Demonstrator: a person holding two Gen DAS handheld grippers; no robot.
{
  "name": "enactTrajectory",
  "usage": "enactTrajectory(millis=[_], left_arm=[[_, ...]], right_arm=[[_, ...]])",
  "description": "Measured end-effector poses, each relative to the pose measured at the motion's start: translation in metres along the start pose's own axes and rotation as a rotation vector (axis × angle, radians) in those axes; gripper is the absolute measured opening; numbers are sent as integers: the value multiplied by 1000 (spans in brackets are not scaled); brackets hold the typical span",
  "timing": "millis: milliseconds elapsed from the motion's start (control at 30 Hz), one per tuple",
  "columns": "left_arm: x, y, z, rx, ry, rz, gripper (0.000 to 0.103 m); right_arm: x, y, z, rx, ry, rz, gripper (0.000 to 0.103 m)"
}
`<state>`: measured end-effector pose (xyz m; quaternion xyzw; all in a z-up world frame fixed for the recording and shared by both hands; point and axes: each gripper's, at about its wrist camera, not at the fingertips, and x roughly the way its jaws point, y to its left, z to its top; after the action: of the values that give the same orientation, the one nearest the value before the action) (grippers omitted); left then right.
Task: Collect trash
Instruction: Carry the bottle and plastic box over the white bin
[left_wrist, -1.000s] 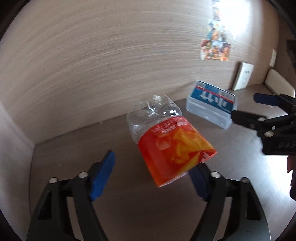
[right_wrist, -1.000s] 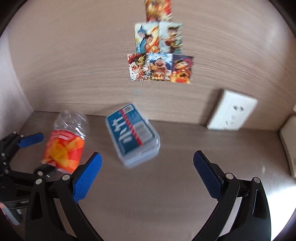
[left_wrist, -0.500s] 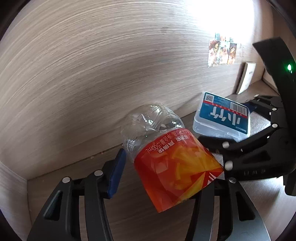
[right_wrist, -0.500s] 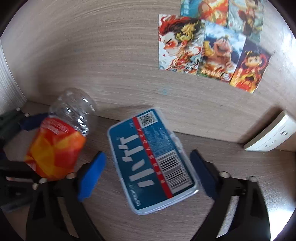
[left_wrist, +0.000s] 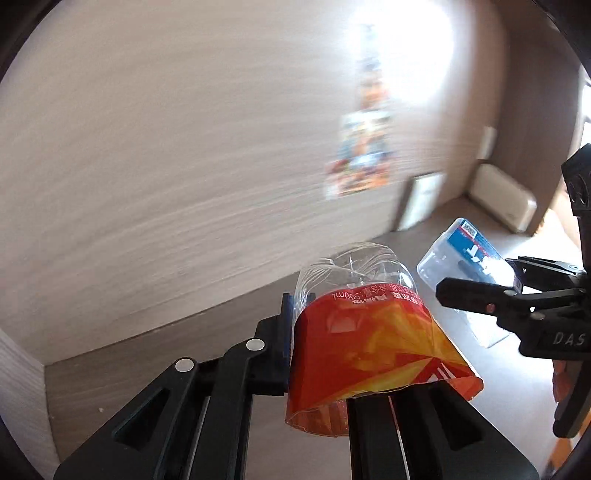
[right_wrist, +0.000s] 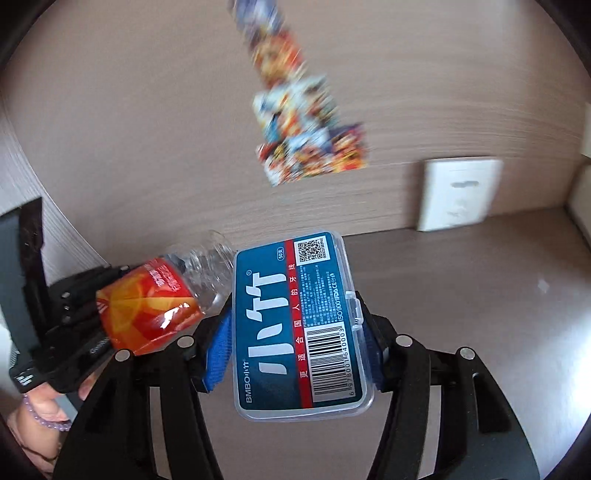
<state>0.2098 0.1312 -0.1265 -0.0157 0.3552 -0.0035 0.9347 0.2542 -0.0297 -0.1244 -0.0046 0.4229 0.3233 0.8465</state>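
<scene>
A crushed clear plastic bottle (left_wrist: 369, 339) with an orange-red label is clamped in my left gripper (left_wrist: 332, 362), which is shut on it and holds it off the wooden tabletop (left_wrist: 155, 365). The same bottle (right_wrist: 147, 306) and the left gripper (right_wrist: 74, 314) show at the left of the right wrist view. A clear plastic box (right_wrist: 295, 325) with a blue label and a barcode sits between the blue pads of my right gripper (right_wrist: 299, 347). Its jaws are closing, both pads press on the box's long sides, and the box is tilted up off the table. The box (left_wrist: 469, 258) and the right gripper (left_wrist: 517, 291) also appear at the right of the left wrist view.
A wood-grain back wall carries a cluster of cartoon stickers (right_wrist: 306, 122) and a white socket plate (right_wrist: 458, 192). A cream-coloured device (left_wrist: 502, 199) sits at the far right corner. A side wall (left_wrist: 18, 398) closes the left. A hand with a purple bead bracelet (right_wrist: 40, 417) holds the left gripper.
The left jaws went from wide open to shut on the bottle and lifted it. The right jaws narrowed onto the blue-labelled box, which has risen and tilted off the table.
</scene>
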Motion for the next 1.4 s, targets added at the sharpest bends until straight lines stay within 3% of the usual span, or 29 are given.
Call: enactTrajectory(millis=[167, 400, 600, 767, 933, 1100, 1400], left_arm=[[-16, -71, 5, 124, -31, -125, 7], [-43, -197, -3, 310, -36, -384, 7], [-61, -308, -37, 449, 3, -569, 7], [-72, -381, -69, 536, 41, -660, 7], [-75, -443, -103, 601, 102, -730, 7], [-66, -479, -142, 631, 191, -830, 7], [2, -533, -223, 701, 346, -921, 7]], right_arm=[[-83, -30, -31, 87, -92, -77, 59], [-196, -76, -89, 223, -183, -303, 59], [-271, -113, -153, 321, -195, -474, 59], [-317, -134, -215, 420, -180, -566, 59], [-347, -153, -262, 503, -164, -622, 59], [-357, -172, -301, 564, -116, -665, 59], [-325, -238, -378, 730, -6, -691, 59]])
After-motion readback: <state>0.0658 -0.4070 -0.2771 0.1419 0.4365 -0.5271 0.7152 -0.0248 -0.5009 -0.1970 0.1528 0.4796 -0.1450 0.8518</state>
